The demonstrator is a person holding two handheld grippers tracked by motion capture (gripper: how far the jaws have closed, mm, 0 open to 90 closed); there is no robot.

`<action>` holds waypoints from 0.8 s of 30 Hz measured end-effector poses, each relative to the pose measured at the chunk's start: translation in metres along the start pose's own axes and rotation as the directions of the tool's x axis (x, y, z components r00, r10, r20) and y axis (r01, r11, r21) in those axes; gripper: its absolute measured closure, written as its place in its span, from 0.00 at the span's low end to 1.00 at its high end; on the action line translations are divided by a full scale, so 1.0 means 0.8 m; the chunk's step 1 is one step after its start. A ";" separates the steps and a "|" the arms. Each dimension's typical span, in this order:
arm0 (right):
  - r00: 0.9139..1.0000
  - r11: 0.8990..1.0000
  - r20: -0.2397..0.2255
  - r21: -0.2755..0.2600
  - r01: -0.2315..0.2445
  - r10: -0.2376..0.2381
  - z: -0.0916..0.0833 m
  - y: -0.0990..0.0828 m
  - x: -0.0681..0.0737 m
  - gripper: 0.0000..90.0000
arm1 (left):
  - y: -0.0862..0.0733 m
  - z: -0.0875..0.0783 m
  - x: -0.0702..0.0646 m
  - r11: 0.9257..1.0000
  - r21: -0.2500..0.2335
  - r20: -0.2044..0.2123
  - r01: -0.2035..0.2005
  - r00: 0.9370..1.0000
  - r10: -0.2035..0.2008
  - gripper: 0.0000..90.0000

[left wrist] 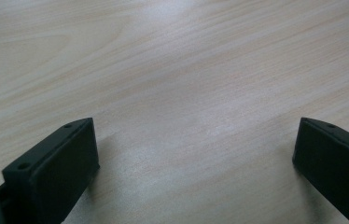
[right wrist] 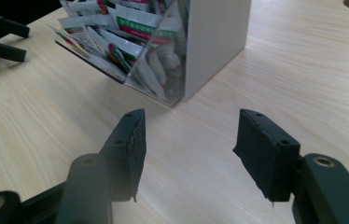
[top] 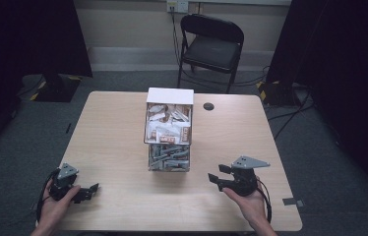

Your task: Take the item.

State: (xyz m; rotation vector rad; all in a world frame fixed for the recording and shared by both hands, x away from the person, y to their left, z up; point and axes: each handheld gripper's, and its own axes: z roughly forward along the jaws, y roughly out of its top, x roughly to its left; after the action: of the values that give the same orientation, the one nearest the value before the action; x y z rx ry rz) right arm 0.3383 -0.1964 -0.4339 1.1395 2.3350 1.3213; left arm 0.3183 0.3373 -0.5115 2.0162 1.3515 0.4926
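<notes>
Status: nothing begun. Packet dispenser (top: 169,129) upright at table (top: 113,137) centre, full, untouched. Left gripper (top: 84,192) near front-left edge, jaws wide, empty. Right gripper (top: 220,178) front-right (aimed at dispenser), jaws apart, empty. All handling remains.

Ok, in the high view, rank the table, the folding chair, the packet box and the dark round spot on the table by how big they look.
1. Table
2. Folding chair, though it stands farther from the camera, so it may look smaller than it really is
3. Packet box
4. Dark round spot
</notes>
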 end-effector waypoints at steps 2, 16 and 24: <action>1.000 1.000 -0.023 0.001 0.002 -0.002 0.002 0.005 0.003 0.49 | 0.000 0.000 0.000 1.000 0.000 0.000 0.000 1.000 0.000 0.00; 0.990 0.999 -0.131 -0.018 0.046 -0.048 0.023 0.030 0.030 0.54 | 0.000 0.000 0.000 1.000 0.000 0.000 0.000 1.000 0.000 0.00; 0.980 0.997 -0.182 -0.010 0.080 -0.080 0.046 0.039 0.052 0.54 | 0.000 0.000 0.000 1.000 0.000 0.000 0.000 1.000 0.000 0.00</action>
State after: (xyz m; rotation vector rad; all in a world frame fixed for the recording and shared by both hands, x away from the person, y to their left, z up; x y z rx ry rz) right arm 0.3458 -0.1342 -0.4224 0.9490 2.4758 1.4551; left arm 0.3183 0.3373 -0.5115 2.0163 1.3513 0.4931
